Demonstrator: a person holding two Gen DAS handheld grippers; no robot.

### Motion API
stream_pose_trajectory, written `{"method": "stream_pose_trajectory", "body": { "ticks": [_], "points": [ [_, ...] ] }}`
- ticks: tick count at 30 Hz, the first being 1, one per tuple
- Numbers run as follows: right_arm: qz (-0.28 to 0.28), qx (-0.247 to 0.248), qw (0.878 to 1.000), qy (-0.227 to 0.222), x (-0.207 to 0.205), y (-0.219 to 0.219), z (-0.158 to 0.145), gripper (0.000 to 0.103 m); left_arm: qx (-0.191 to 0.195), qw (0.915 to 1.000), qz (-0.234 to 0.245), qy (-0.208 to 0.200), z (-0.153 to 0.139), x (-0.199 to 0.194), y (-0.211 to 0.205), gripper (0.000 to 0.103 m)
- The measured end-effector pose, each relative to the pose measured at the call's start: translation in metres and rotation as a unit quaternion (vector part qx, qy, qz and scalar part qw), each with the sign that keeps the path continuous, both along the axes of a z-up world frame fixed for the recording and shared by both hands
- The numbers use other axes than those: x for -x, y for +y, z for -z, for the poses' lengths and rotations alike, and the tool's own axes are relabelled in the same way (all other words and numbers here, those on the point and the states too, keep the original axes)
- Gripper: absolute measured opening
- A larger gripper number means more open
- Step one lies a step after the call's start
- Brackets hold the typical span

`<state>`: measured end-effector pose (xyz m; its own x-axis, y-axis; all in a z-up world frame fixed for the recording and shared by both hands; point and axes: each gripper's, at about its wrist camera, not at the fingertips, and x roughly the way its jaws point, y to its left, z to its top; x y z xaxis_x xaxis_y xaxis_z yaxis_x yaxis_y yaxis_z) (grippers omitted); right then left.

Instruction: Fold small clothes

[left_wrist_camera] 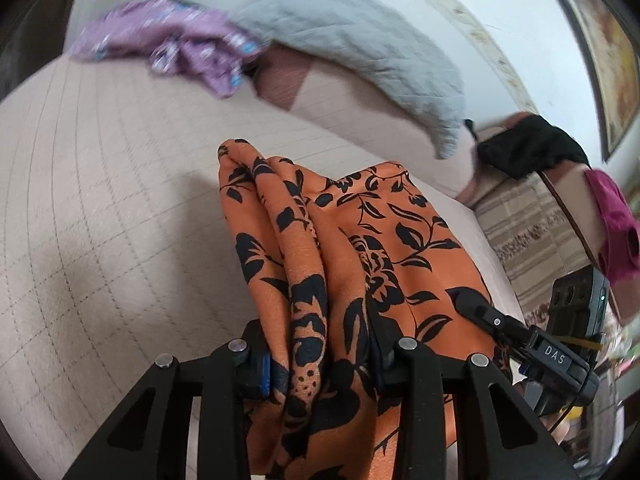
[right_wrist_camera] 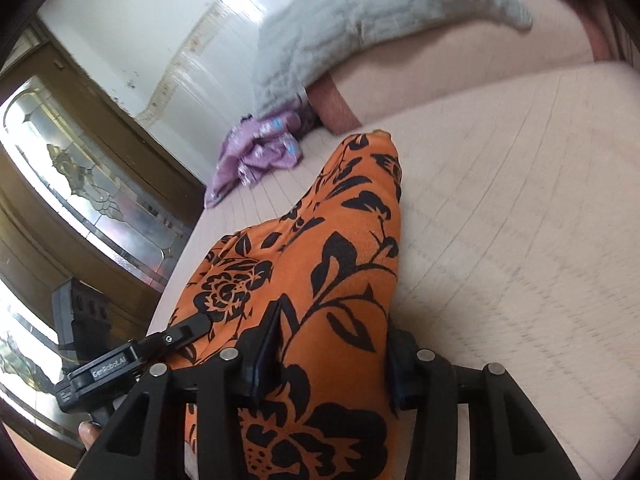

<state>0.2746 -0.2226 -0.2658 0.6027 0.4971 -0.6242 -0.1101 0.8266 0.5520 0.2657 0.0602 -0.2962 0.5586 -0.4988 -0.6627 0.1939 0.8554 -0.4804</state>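
Observation:
An orange garment with black flowers hangs in folds above the pink quilted bed. My left gripper is shut on a bunched edge of it, the cloth squeezed between both pads. The right gripper comes in from the lower right and grips the same garment. In the right wrist view the orange garment drapes forward from my right gripper, which is shut on it. The left gripper clamps its left edge there. The garment's far end touches the bed.
A crumpled purple garment lies at the far side of the bed beside a grey quilted blanket. A black cloth and a magenta cloth hang off to the right. A wooden door with patterned glass stands left.

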Motion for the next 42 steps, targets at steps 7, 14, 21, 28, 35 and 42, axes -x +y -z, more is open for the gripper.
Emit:
{"method": "stream_pose_trajectory", "body": {
  "ticks": [7, 14, 21, 28, 35, 42],
  "points": [
    [0.02, 0.004, 0.999, -0.036, 0.058, -0.045, -0.027, 0.047, -0.013, 0.9992, 0.025, -0.028, -0.021, 0.05, -0.05, 0.037],
    [0.038, -0.046, 0.997, 0.051, 0.117, -0.08, 0.02, 0.048, -0.078, 0.9952, 0.039, 0.046, 0.023, 0.095, -0.084, 0.038],
    [0.048, -0.04, 0.993, 0.105, 0.127, -0.099, 0.029, 0.063, -0.13, 0.9895, 0.013, 0.062, 0.021, 0.109, -0.075, 0.047],
    [0.107, -0.087, 0.99, 0.026, 0.112, -0.135, -0.004, 0.064, -0.179, 0.9826, -0.021, -0.046, -0.042, 0.102, -0.073, 0.055],
    [0.106, -0.099, 0.989, 0.04, 0.074, -0.116, 0.003, 0.063, -0.173, 0.9848, -0.021, 0.002, -0.021, 0.08, -0.079, 0.055],
    [0.07, -0.077, 0.988, 0.113, 0.045, -0.084, 0.043, 0.048, -0.218, 0.9755, -0.006, 0.028, 0.026, 0.099, -0.103, 0.06]
  ]
}}
